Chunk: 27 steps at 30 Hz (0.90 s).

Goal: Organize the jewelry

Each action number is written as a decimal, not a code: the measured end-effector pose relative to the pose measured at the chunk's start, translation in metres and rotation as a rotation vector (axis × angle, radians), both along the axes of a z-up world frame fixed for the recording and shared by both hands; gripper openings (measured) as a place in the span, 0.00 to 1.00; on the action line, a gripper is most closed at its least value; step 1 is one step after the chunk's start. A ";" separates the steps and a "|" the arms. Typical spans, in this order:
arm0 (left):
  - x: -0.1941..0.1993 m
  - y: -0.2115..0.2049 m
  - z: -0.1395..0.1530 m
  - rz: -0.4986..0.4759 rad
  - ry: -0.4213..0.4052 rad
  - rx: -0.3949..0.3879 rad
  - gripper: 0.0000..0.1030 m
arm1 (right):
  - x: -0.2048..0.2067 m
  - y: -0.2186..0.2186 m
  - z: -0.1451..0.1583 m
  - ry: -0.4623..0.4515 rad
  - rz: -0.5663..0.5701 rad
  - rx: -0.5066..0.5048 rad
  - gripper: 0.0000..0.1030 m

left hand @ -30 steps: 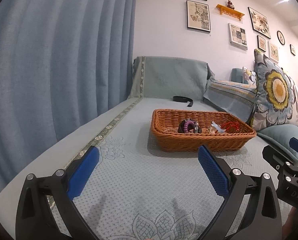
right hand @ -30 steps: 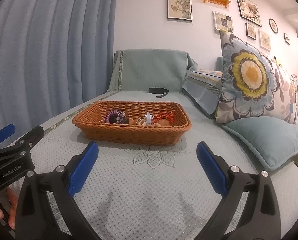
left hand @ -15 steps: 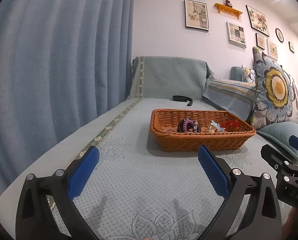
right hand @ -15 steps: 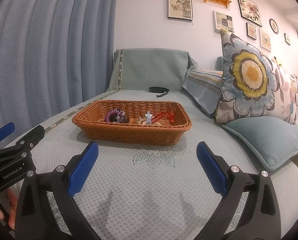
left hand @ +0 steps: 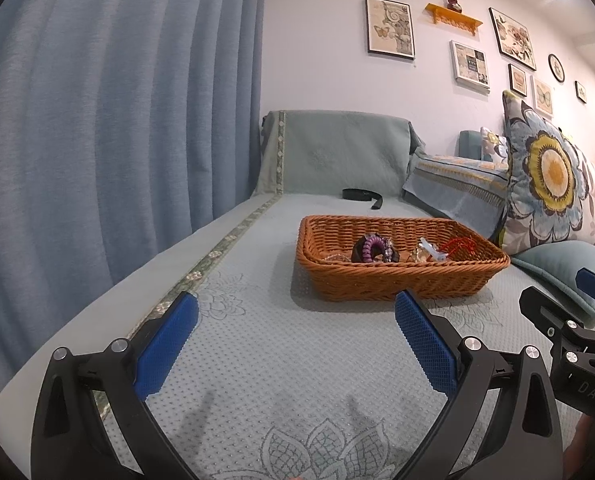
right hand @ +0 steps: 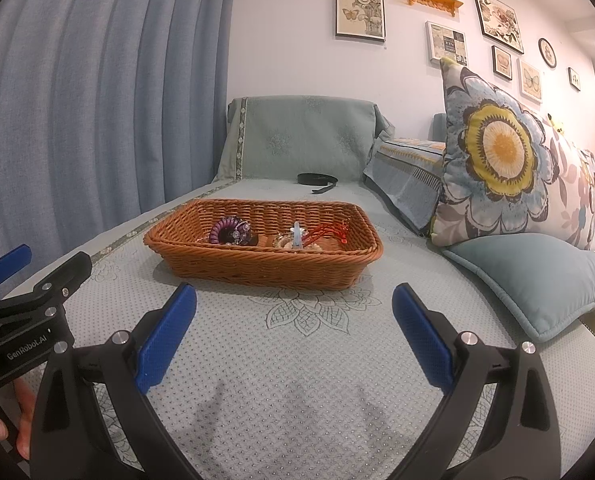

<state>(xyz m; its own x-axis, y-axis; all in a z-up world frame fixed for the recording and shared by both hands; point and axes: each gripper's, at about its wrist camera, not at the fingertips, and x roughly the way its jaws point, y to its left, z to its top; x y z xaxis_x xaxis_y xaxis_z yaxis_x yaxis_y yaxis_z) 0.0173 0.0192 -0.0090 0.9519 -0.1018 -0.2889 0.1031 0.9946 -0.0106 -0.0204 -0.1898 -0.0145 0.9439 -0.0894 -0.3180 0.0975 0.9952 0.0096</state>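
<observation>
Wicker basket [left hand: 397,276] of jewelry on the sofa cover [left hand: 257,360], both claws spread wide and empty.
Left wrist view: left gripper [left hand: 295,332] hovers short of the basket, with a purple coil bracelet [left hand: 371,246] inside. Right wrist view: right gripper [right hand: 293,326] faces the basket too; a red string piece [right hand: 331,230] lies at its right end.
</observation>
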 end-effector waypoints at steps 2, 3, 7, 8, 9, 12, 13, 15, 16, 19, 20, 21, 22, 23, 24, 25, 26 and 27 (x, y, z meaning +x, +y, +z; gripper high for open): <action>0.000 0.000 0.000 0.001 0.000 0.001 0.93 | 0.000 0.000 -0.001 0.002 0.000 -0.001 0.91; 0.000 0.000 0.000 0.001 0.000 0.000 0.93 | 0.000 -0.001 -0.001 0.002 0.001 -0.002 0.91; 0.000 -0.001 0.000 -0.002 0.005 0.002 0.93 | 0.000 -0.001 -0.001 0.004 0.001 -0.002 0.91; 0.000 -0.001 -0.001 -0.001 0.005 0.003 0.93 | 0.000 -0.001 -0.001 0.004 0.001 -0.001 0.91; 0.000 -0.001 -0.001 -0.001 0.005 0.003 0.93 | 0.000 -0.001 -0.001 0.005 0.002 -0.001 0.91; 0.000 -0.001 -0.001 -0.001 0.006 0.003 0.93 | 0.000 -0.002 -0.001 0.006 0.002 0.000 0.91; 0.001 -0.001 -0.001 -0.001 0.006 0.003 0.93 | 0.000 -0.002 -0.001 0.006 0.002 0.001 0.91; 0.001 -0.001 -0.002 0.001 0.010 0.001 0.93 | 0.000 -0.002 -0.001 0.007 0.002 -0.001 0.91; 0.002 -0.001 -0.001 0.002 0.012 0.001 0.93 | 0.000 -0.002 -0.001 0.007 0.002 -0.001 0.91; 0.004 -0.001 -0.002 0.001 0.021 0.003 0.93 | 0.000 -0.001 -0.001 0.007 0.002 -0.001 0.91; 0.004 -0.001 -0.002 0.000 0.025 0.006 0.93 | 0.000 -0.001 -0.001 0.008 0.003 -0.001 0.91; 0.004 -0.001 -0.002 -0.002 0.027 0.009 0.93 | 0.001 -0.002 -0.002 0.011 0.004 -0.001 0.91; 0.005 -0.002 -0.001 -0.003 0.028 0.011 0.93 | 0.001 -0.002 -0.002 0.013 0.005 -0.002 0.91; 0.005 -0.002 -0.001 -0.005 0.028 0.012 0.93 | 0.002 -0.002 -0.002 0.014 0.006 -0.003 0.91; 0.004 -0.002 -0.001 -0.012 0.024 0.012 0.93 | 0.001 -0.002 -0.002 0.014 0.005 -0.003 0.91; 0.004 -0.002 -0.001 -0.015 0.020 0.011 0.93 | 0.003 -0.002 -0.002 0.015 0.005 -0.003 0.91; 0.003 -0.002 -0.001 -0.015 0.017 0.012 0.93 | 0.003 -0.002 -0.002 0.015 0.005 -0.002 0.91; 0.003 -0.003 0.000 -0.014 0.017 0.014 0.93 | 0.002 -0.003 -0.002 0.016 0.005 -0.002 0.91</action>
<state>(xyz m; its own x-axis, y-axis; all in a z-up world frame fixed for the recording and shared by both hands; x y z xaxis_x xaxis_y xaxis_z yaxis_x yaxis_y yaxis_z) 0.0204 0.0165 -0.0094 0.9455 -0.1112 -0.3062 0.1173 0.9931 0.0015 -0.0182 -0.1924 -0.0168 0.9391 -0.0852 -0.3329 0.0926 0.9957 0.0064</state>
